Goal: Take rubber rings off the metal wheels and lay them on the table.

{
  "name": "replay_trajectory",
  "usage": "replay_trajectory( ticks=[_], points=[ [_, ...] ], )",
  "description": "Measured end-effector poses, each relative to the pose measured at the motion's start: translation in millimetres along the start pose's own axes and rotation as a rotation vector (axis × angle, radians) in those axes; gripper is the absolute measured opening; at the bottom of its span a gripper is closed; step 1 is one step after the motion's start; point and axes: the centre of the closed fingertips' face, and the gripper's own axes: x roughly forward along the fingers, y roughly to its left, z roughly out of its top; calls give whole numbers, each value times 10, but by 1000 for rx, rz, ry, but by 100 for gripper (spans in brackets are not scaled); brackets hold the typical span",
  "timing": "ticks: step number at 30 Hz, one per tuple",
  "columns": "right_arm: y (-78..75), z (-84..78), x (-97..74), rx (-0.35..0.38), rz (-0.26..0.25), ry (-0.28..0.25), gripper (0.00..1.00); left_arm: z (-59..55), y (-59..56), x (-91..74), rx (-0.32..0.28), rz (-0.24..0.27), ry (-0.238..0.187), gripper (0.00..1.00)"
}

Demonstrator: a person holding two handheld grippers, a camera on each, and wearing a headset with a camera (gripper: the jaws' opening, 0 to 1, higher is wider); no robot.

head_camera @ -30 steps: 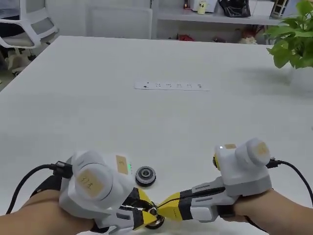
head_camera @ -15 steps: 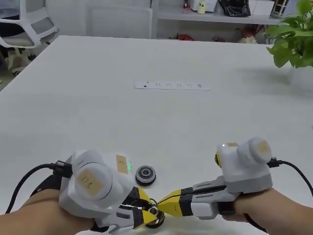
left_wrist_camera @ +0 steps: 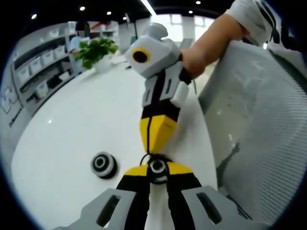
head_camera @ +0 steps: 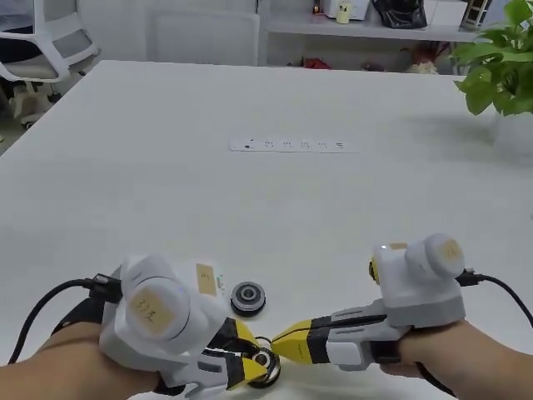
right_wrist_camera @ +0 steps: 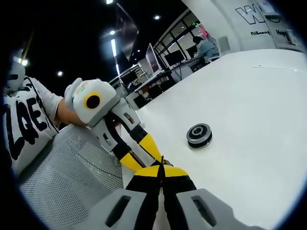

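The left tool point(left_wrist_camera: 158, 169) is narrow, its two jaws clamped on opposite sides of a wheel point(head_camera: 266, 363). This wheel is held just above the counter point(head_camera: 275, 217), near the spare wheel point(head_camera: 248, 297) and on the person's side of it. The clamp serves as a vise: it fixes the metal body so that a pull on the rubber meets resistance.

The right tool point(head_camera: 281, 343) meets the left tool tip to tip. Its jaws are pressed together, and a thin black strand of the ring point(left_wrist_camera: 147, 157) runs from the held wheel's edge into them. Judged from this, the ring is pinched and partly lifted out of its groove but not yet free.

The spare wheel lies flat on the counter, apart from both tools, its dark ring in place. It is parked within reach for the next cycle.

Next step, as a judgement: draw the right tool away from the held wheel to peel the ring off. Risk: the strand may slip from the pinch.
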Motion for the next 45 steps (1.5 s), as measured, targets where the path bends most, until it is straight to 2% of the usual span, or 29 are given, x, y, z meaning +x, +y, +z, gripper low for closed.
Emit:
replay_trajectory(
  ticks=[18,24,35,45],
  points=[
    [-26,-43,0,3,-5,13,0,4,3,1,0,1,-12,14],
    [-26,-39,-1,5,-5,11,0,11,-1,-4,29,-3,-8,14],
    [-23,-34,-8,2,-5,10,0,71,-5,-60,21,-6,-30,18],
    [-26,-31,-10,3,-2,9,0,77,-22,-124,20,-15,-42,22]
  ],
)
